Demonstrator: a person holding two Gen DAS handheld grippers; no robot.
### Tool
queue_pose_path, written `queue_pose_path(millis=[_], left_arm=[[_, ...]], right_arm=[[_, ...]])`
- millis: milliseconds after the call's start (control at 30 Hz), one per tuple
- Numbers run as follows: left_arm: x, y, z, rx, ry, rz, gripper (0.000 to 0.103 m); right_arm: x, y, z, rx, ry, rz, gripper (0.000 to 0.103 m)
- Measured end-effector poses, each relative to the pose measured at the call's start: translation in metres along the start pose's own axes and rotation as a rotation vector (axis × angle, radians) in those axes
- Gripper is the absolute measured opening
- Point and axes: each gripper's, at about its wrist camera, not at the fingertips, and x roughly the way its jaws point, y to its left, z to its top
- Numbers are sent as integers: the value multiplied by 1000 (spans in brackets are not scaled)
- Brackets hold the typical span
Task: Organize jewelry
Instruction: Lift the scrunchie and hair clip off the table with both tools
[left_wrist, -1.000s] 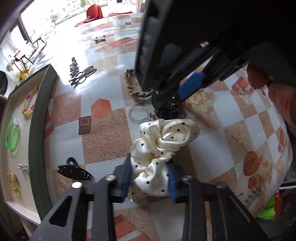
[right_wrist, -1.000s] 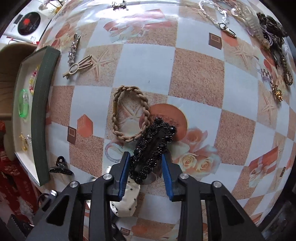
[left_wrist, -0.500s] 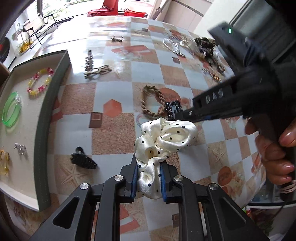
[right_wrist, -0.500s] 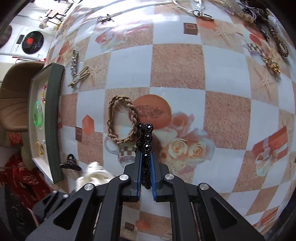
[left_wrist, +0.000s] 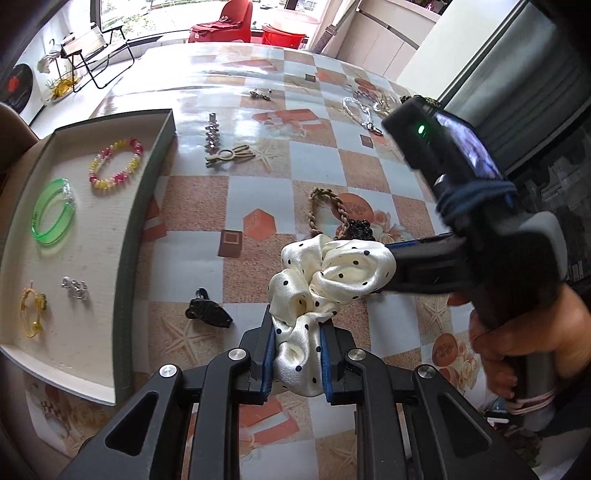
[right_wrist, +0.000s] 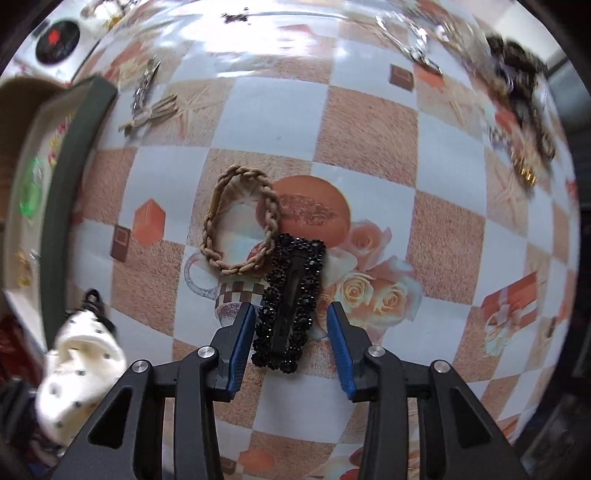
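Note:
My left gripper (left_wrist: 297, 360) is shut on a cream polka-dot scrunchie (left_wrist: 328, 280) and holds it above the table; the scrunchie also shows in the right wrist view (right_wrist: 79, 354). My right gripper (right_wrist: 291, 341) is open, its blue pads either side of a black beaded hair clip (right_wrist: 291, 299) that lies flat on the table. Only the clip's tip (left_wrist: 360, 227) shows past the scrunchie in the left wrist view. A braided tan hair tie (right_wrist: 242, 221) lies just beyond it. A green-rimmed tray (left_wrist: 127, 236) at the left holds a beaded bracelet (left_wrist: 116, 164), a green bangle (left_wrist: 53, 210) and small earrings.
A black claw clip (left_wrist: 208, 312) lies by the tray's near corner. A silver clip (left_wrist: 212, 133) and a tan clip (left_wrist: 231, 155) lie farther back. Chains and dark hair pieces (right_wrist: 524, 74) pile at the far right. The right hand and gripper body (left_wrist: 498, 258) crowd the right side.
My right gripper has opened and let go of the black beaded clip, which now lies flat on the table. My left gripper still holds the scrunchie and has lifted back a little.

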Motion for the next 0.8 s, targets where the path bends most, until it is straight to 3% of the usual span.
queue_pose_path(millis=[33, 233, 800], left_arm=[[-2, 1, 1, -2, -2, 0, 23], [-18, 10, 4, -19, -15, 11, 23], [-48, 37, 4, -83, -41, 39, 23]], right_arm=[[-1, 2, -1, -7, -7, -1, 36], [-3, -2, -5, 19, -14, 28, 34], [-55, -71, -40, 137, -22, 161, 31]])
